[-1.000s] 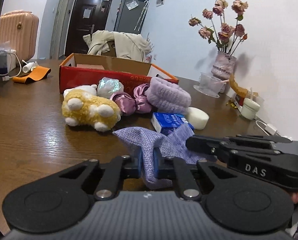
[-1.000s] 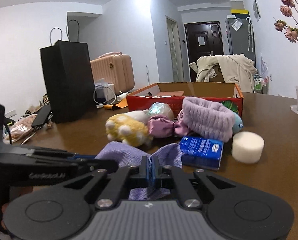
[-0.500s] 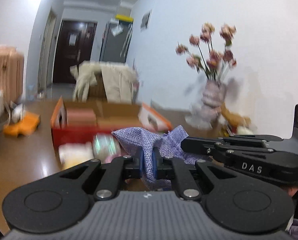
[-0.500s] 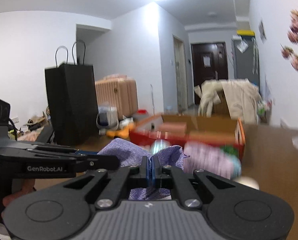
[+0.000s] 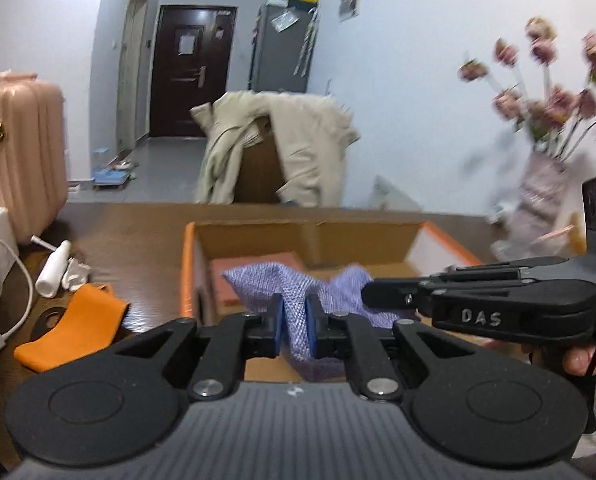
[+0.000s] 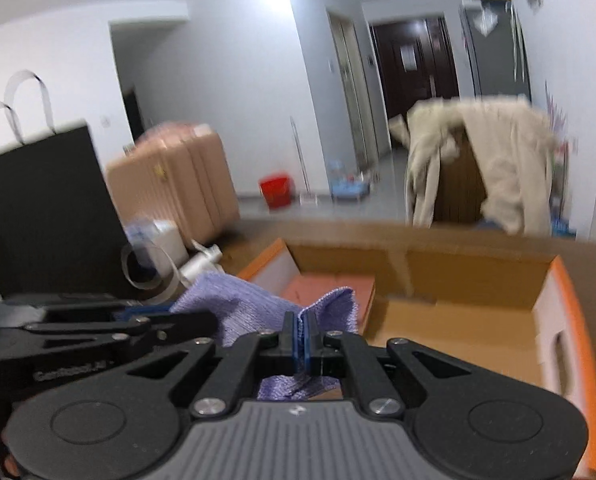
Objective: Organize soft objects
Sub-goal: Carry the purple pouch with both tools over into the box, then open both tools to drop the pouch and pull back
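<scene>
A second ago the plush toys and other soft things lay on the worktop (image 5: pixel 138 236) ahead of both tools, with the cardboard box (image 5: pixel 309 236) behind them; now the open box fills the view just ahead and below, so the purple cloth (image 5: pixel 294 312) has been carried over the pile to the box mouth, and dropping it in looks like the next step. The box holds a flat pinkish item and is otherwise mostly bare. The left hand-held gripper (image 5: pixel 294 330) is clamped on a fold of the cloth, pads squeezing it. The right hand-held gripper (image 6: pixel 299 338), beside it, is pinched tight on another edge, the cloth (image 6: pixel 238 312) bunched between the two.
</scene>
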Demonstrator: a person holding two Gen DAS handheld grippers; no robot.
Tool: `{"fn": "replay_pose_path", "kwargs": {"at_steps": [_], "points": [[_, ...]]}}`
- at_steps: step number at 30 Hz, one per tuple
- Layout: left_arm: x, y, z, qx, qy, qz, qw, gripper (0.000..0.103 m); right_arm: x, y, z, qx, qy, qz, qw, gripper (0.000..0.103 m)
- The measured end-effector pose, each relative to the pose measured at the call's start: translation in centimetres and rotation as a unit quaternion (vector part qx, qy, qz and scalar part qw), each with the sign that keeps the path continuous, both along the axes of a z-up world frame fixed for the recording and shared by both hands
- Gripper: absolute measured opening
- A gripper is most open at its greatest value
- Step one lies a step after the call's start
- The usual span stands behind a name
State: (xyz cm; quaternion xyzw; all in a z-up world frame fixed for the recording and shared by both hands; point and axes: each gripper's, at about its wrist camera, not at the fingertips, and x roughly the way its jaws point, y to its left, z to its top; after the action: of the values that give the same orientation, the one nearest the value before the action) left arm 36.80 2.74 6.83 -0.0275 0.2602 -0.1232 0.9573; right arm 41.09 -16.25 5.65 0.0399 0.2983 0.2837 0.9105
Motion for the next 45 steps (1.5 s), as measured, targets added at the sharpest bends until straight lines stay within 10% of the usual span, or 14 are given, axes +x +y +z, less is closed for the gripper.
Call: {"fn": "replay_pose_path", "kwargs": {"at_steps": [15,19,31,45], "points": [[1.1,1.0,-4.1,0.038,0.014,0.009,0.9991,0.013,-1.1,3.6,-4.3,-0.069,0.045,0.011,0.997,0.008],[-0.2,0.9,-2.5,0.025,0.016,0.015,0.9994,0.050,-2.1,2.4,-2.0,-0.058,0.025,-0.006,0.998,0.031],[-12.5,-1.3,8.2,0.021,-0.095,0.013,0.9952,0.073,-12.9,-8.7,9.7,-0.013,-0.113,-0.066,0.991,0.064],[-32.1,-3.9,3.3,-0.026,-0.144,0.030,0.9888,0.097,-34.3,-13.4,3.1,-0.032,-0.199,-0.055,0.978,0.085]]}}
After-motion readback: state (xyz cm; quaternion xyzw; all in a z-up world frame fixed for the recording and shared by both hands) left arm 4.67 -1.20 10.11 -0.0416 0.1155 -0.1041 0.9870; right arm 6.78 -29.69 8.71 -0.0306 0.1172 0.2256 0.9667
